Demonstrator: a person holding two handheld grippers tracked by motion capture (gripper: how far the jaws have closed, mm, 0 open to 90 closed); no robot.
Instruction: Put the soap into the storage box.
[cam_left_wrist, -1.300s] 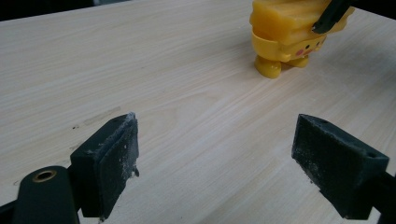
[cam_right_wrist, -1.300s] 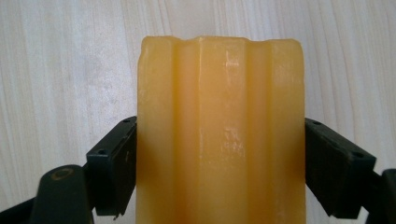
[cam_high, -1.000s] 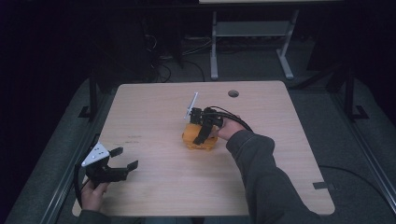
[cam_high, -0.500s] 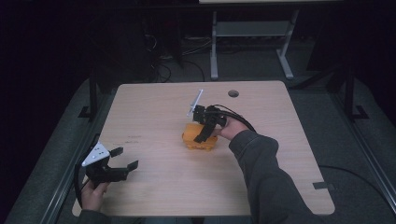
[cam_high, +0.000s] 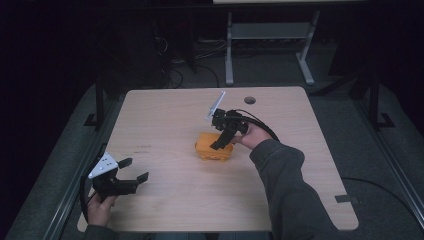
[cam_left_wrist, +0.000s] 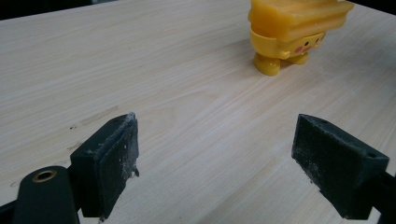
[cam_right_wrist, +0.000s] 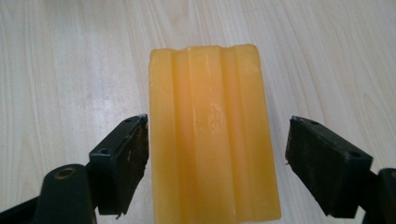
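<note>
Standing near the middle of the wooden table (cam_high: 165, 120), on two small feet: a yellow toy (cam_high: 214, 149) with a ridged top and a little face with pink cheeks. Hovering right over it, jaws apart on both sides of the ridged top, one pad just at the edge, the other a bit away, not clamping: right gripper (cam_right_wrist: 217, 154). Resting low at the near left corner, well apart from the toy, jaws wide open and holding nothing: left gripper (cam_left_wrist: 215, 163).
</note>
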